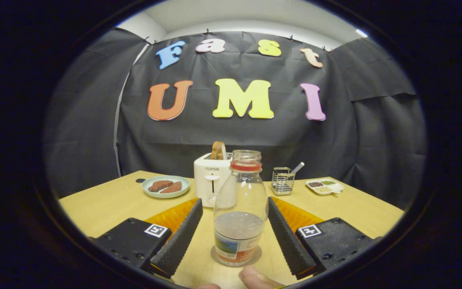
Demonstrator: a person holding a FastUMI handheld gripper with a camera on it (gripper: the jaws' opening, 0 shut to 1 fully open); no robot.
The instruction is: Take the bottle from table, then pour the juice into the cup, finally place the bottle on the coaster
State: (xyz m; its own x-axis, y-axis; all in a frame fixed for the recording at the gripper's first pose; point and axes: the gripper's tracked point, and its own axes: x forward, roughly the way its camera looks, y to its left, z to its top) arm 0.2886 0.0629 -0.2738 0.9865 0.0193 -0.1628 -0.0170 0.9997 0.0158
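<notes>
The gripper (pixel 234 224) has its fingers spread wide, and the bottle (pixel 240 212) stands upright between them on a round coaster (pixel 215 257), touching neither pad. It is uncapped and holds a little clear liquid. Beyond it on the table (pixel 106 204) sit a toaster (pixel 211 180), a plate (pixel 166 187) and a wire rack (pixel 282 181).

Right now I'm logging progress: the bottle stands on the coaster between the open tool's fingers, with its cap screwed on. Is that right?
Not quite. In the gripper view the bottle has no cap; its mouth is open. The rest holds: it stands on the coaster between the open tool's fingers.
</notes>
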